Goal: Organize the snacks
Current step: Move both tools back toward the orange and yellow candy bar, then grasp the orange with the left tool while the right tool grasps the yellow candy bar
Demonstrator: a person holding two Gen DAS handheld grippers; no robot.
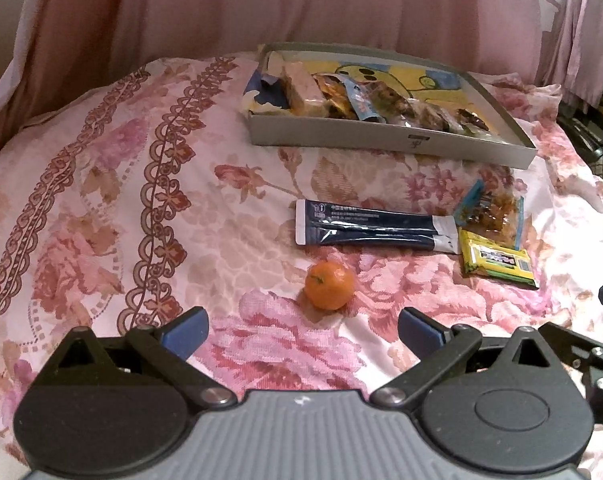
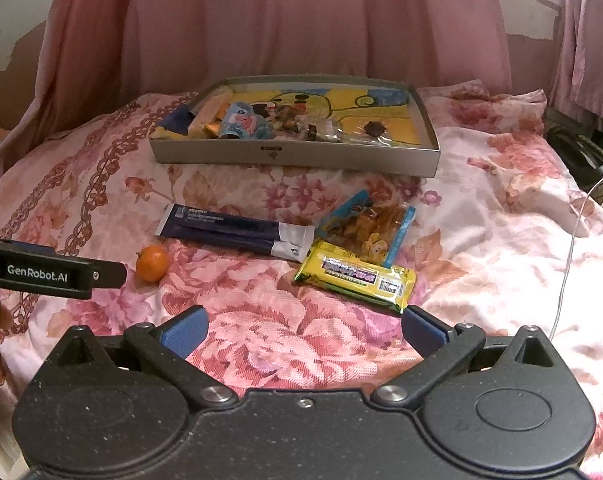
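Floral bedspread [image 1: 101, 200] beneath 2 wide-open, empty hand-held grippers [image 1: 301, 330] [image 2: 303, 330].

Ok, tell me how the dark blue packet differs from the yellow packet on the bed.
The dark blue packet is long and narrow; the yellow packet is shorter and broader. The dark blue packet has white ends, the yellow packet a purple label. The dark blue packet lies nearer the orange; the yellow packet sits nearer the right gripper. Both lie flat outside the box.

- Your shallow grey cardboard tray [image 2: 293, 156] sits behind the long dark-blue sachet [image 2: 229, 230].
- Small orange tangerine [image 2: 152, 263] lies left of the yellow foil packet [image 2: 355, 276].
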